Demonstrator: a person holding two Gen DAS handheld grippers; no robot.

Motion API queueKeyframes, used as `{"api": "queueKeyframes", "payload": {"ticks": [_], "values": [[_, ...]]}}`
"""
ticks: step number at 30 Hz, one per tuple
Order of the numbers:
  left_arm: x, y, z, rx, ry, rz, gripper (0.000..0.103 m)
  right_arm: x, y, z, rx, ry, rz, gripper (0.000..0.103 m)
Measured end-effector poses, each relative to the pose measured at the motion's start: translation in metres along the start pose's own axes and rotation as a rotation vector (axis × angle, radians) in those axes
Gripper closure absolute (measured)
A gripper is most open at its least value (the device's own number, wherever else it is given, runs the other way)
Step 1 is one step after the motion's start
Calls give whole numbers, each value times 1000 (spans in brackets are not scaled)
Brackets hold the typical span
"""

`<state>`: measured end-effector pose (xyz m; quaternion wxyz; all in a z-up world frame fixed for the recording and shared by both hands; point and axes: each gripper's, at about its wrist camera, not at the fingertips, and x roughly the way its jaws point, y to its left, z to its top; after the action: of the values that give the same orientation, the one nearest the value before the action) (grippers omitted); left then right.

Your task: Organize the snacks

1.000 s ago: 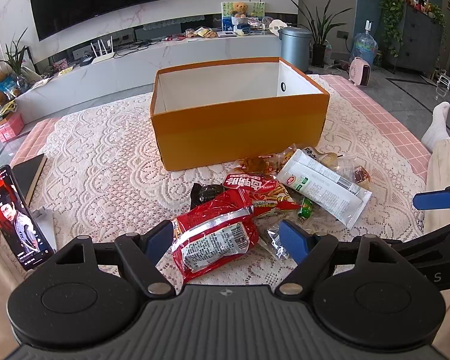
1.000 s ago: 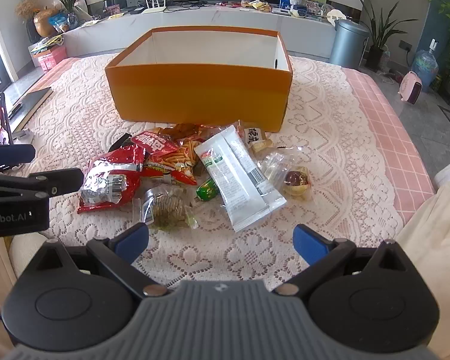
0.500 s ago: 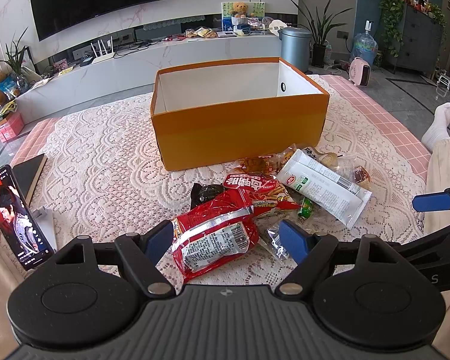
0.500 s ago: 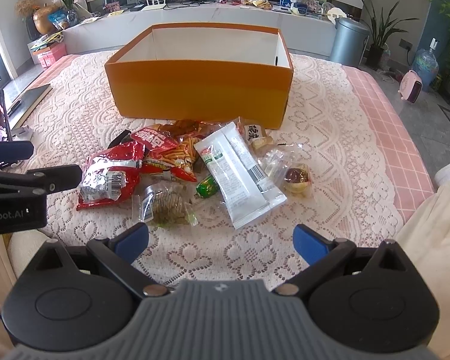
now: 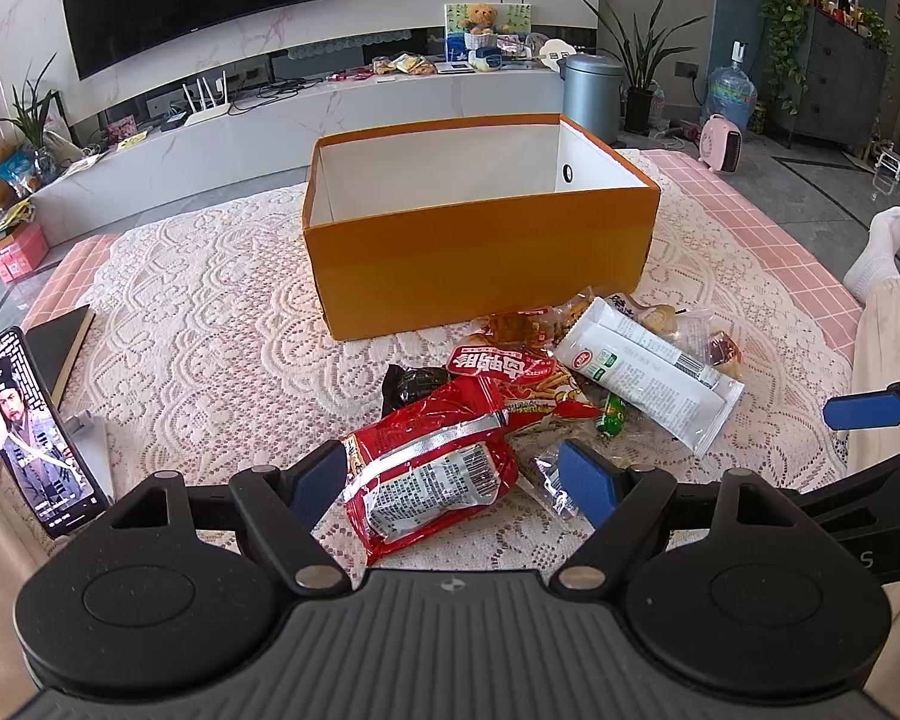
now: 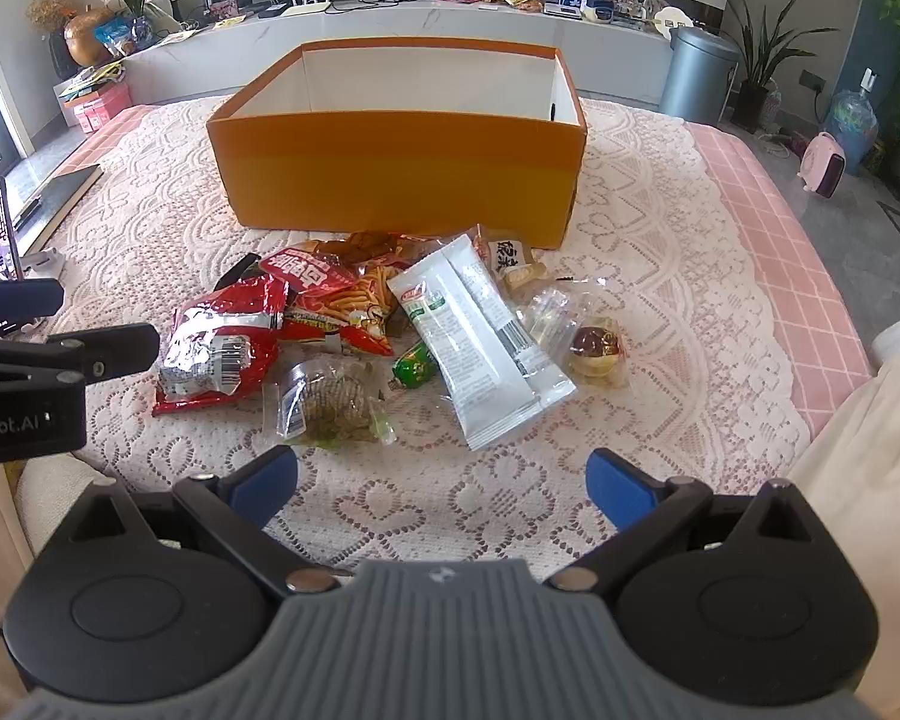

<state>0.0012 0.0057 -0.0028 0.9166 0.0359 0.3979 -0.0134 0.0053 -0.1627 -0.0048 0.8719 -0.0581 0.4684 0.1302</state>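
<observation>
Orange cardboard is forming the open box [image 5: 480,252] standing at the far middle of the lace tablecloth [image 5: 210,324] in the left wrist view, its long axis running left to right and its white inside showing. Snacks are lying in a heap just near of it: a red foil packet [image 5: 432,471] is sitting between the blue fingertips of the left gripper [image 5: 453,480], whose jaws are standing wide apart and gripping nothing, the packet's printed back panel and barcode facing up, too small to read. A red chip bag [image 5: 510,369] with white Chinese characters is lying just beyond it, and a white wrapper [image 5: 642,372] with a red-and-green logo is stretching from far left to near right. A phone [image 5: 27,438] is standing at the near left, showing a video. In the right wrist view the right gripper [image 6: 444,486] is hovering near of the heap with its jaws spread wide and holding nothing. A clear pouch of dark greenish food [image 6: 324,399] is lying nearest its left fingertip, a small green packet [image 6: 414,367] is sitting beside the white wrapper [image 6: 480,336], and a clear-wrapped pastry [image 6: 594,351] is lying to the right. "Robot.AI" is reading on the left gripper's body at the left edge.
</observation>
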Motion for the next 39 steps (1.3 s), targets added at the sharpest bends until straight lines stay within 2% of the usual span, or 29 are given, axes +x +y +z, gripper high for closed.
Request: {"api": "queueKeyframes", "payload": {"ticks": [11,15,18,20,21,22,23,24,27,29,33,35,39], "values": [[0,1,0,0,-2,-4,9,1,0,-1,-3,-6,2,4],[-4,11,1,-28,-26,-24,14,-3,-2,-2,-9,-59,23,4],[-2,22,3,-66,-15,-59,24,-3,-3,-1,-13,-91,42,4],[0,26,4,-65,-11,-74,33,0,-5,-1,-11,-104,55,7],[2,27,4,-54,-11,-80,37,1,-4,-1,-13,-106,60,20],[3,27,4,-34,-8,-88,45,3,-4,-2,-14,-109,61,29],[6,27,3,-18,-2,-98,52,6,-3,-3,-17,-110,63,30],[8,27,3,-8,9,-107,52,8,-2,-3,-20,-113,70,30],[20,30,2,23,58,-141,52,14,1,-5,-27,-136,89,38],[29,31,0,36,90,-138,38,18,4,-5,-30,-146,96,38],[39,27,-2,95,99,-127,31,29,8,1,-34,-135,118,38],[43,24,-3,137,100,-136,23,35,9,3,-42,-124,138,38],[57,15,-7,237,126,-124,22,47,19,5,-99,-98,139,38]]}}
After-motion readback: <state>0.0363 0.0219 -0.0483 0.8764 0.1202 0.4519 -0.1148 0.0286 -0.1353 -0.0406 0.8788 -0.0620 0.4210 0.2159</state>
